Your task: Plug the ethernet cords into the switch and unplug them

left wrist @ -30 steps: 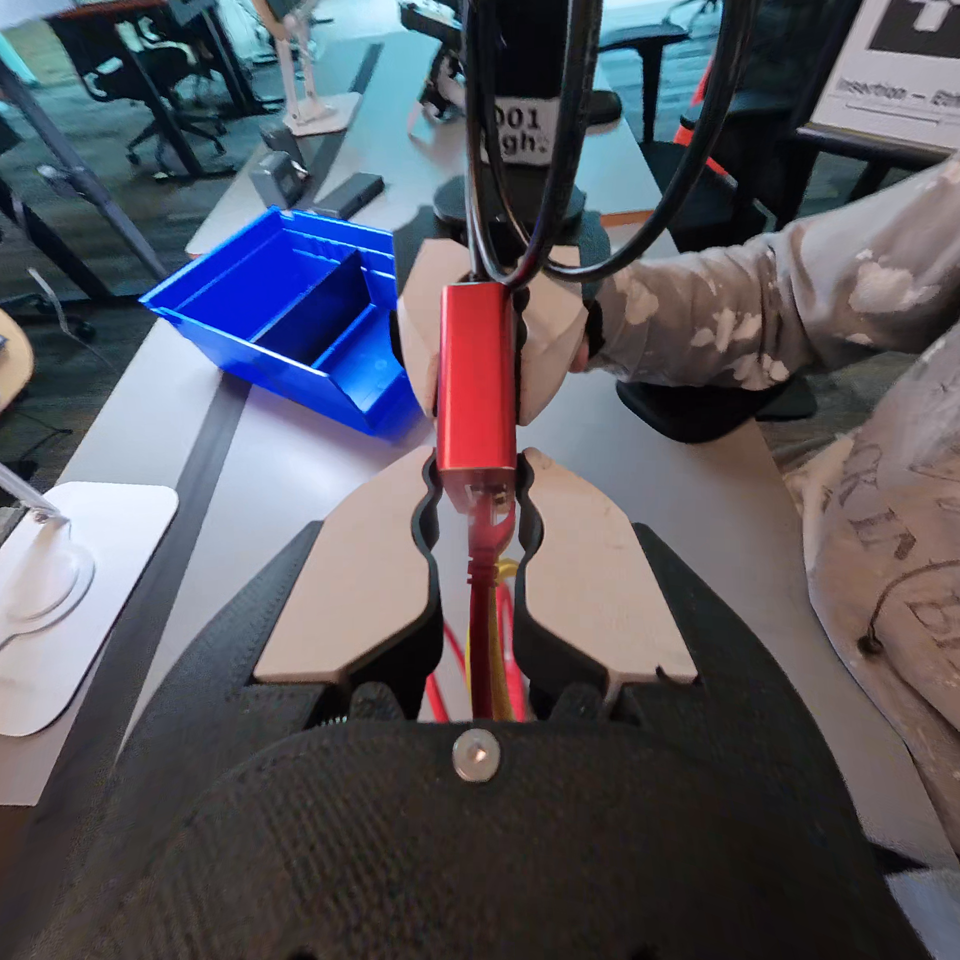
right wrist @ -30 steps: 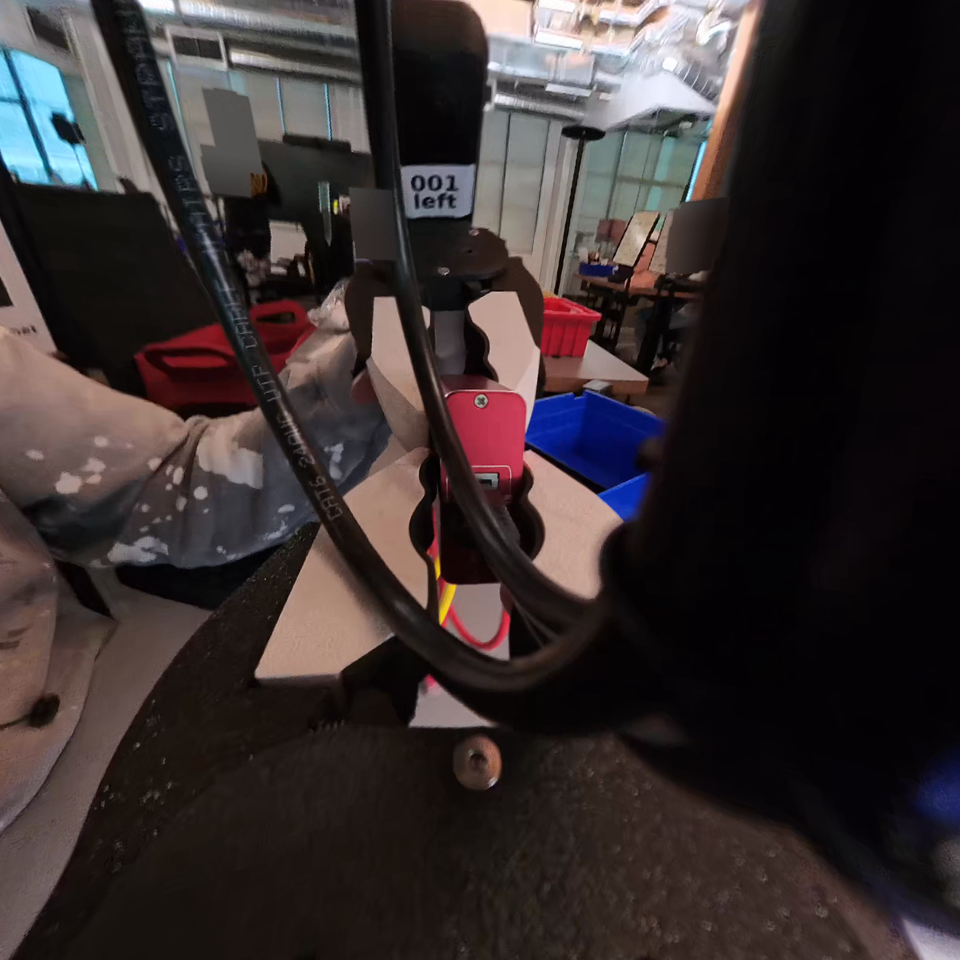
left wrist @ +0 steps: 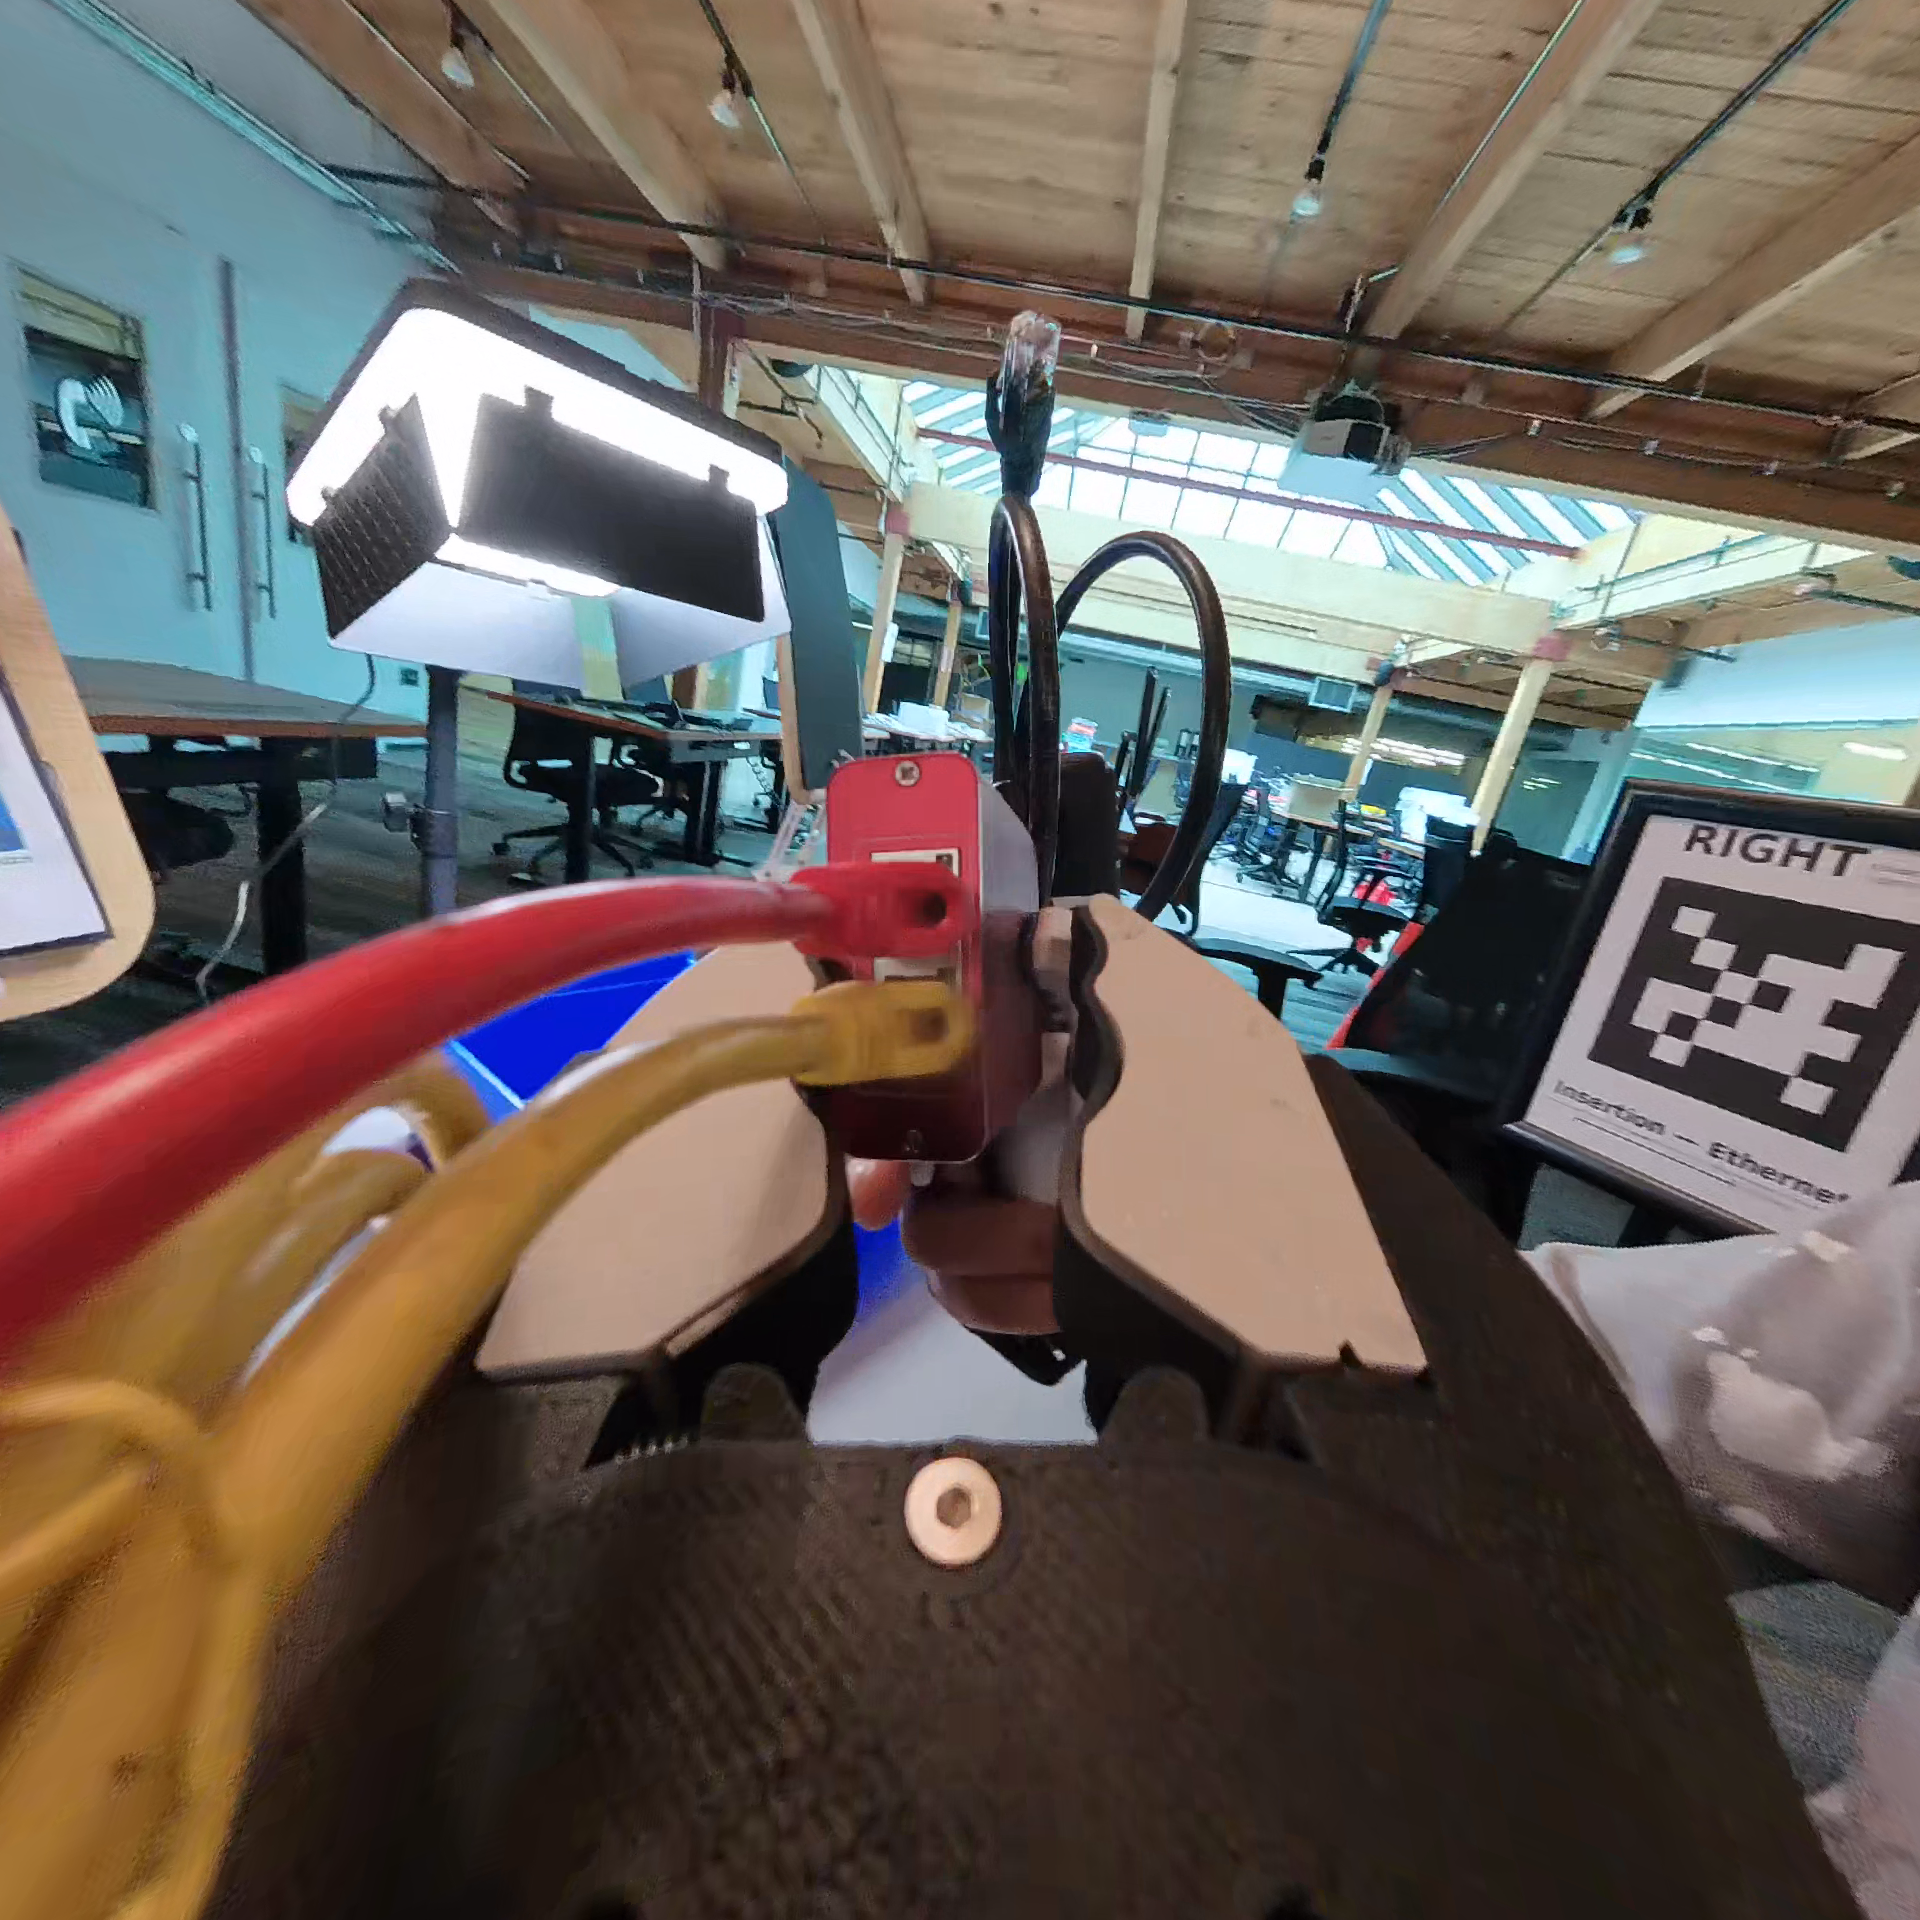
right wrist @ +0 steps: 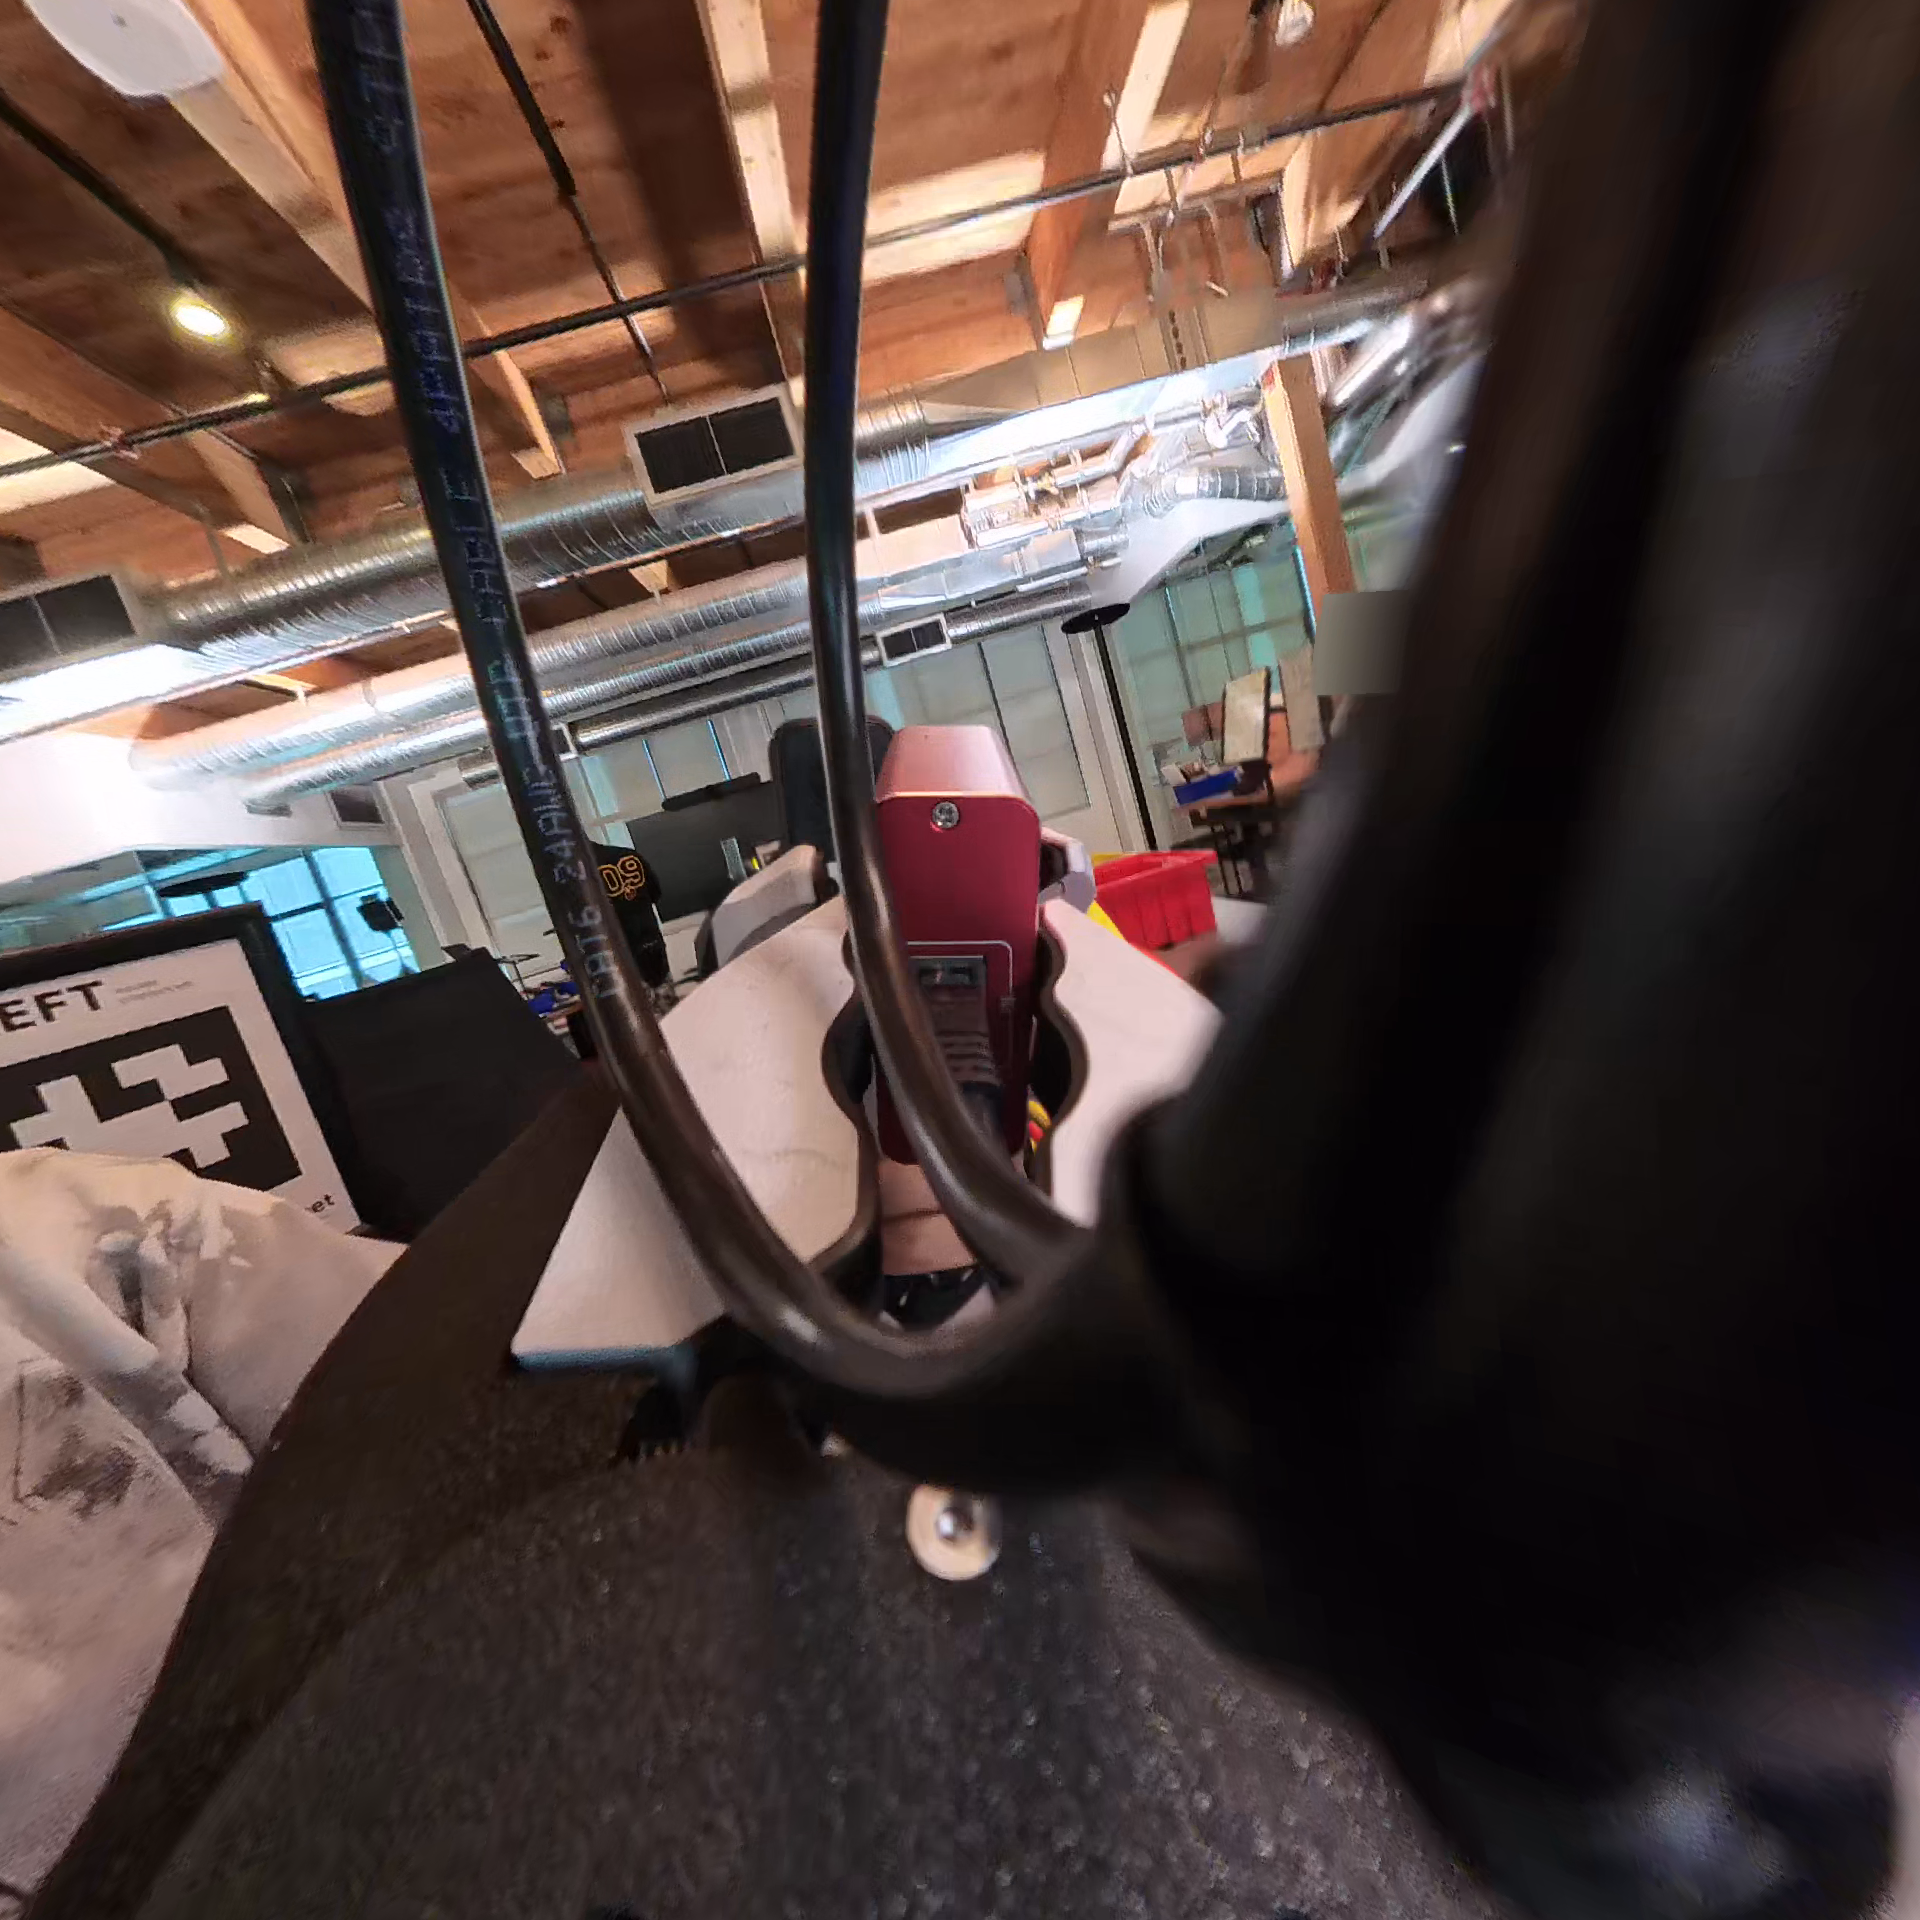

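switch (left wrist: 914,966), a red metal unit, is held upright above the desk, clamped between the fingers of the left gripper (left wrist: 940,997) and, from the opposite side, those of the right gripper (right wrist: 951,1039). red cord (left wrist: 416,987) and yellow cord (left wrist: 644,1091) are plugged into its near face, red above yellow. black cord (left wrist: 1039,644) loops up behind the switch, its free plug (left wrist: 1023,364) pointing at the ceiling. blue bin (left wrist: 561,1023) lies behind.

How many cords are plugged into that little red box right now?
2 on the face the left wrist view shows: a red cord in an upper port of the red box, a yellow cord just below. The black cord's plug hangs free; other faces may hide more.
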`<state>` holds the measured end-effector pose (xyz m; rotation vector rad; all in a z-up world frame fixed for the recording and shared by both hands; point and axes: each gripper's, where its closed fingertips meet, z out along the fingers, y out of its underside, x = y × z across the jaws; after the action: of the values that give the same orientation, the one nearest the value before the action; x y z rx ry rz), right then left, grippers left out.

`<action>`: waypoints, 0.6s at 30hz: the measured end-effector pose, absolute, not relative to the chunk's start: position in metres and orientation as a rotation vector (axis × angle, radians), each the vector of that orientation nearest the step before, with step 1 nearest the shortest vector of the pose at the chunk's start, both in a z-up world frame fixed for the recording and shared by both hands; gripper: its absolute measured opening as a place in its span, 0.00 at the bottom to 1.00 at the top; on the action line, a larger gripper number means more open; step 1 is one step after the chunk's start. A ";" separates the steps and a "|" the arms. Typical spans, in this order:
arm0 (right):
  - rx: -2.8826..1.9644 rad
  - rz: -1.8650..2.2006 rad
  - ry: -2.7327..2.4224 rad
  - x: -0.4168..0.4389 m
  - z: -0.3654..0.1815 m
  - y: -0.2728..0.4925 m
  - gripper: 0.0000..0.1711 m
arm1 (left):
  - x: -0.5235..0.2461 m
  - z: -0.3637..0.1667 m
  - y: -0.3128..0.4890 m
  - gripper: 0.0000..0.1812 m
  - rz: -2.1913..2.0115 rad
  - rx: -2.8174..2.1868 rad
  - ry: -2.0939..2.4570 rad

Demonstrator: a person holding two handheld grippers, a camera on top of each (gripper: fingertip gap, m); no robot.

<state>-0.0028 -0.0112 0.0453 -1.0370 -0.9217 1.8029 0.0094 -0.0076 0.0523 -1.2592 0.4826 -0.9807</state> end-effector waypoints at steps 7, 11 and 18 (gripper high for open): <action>-1.271 1.686 -0.871 -0.006 0.031 0.017 0.17 | -0.014 0.040 0.013 0.16 -1.090 -1.211 0.244; -1.322 1.684 -0.637 0.005 0.031 0.047 0.18 | -0.044 0.039 0.024 0.19 -1.095 -1.169 0.063; -1.316 1.594 -0.704 -0.020 0.011 0.032 0.18 | -0.063 0.032 0.032 0.33 -0.992 -1.210 -0.027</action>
<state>-0.0197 0.0322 0.0110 -1.3161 -0.7042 1.5936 -0.0635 0.0317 0.0322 -1.2096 -0.0268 -0.9919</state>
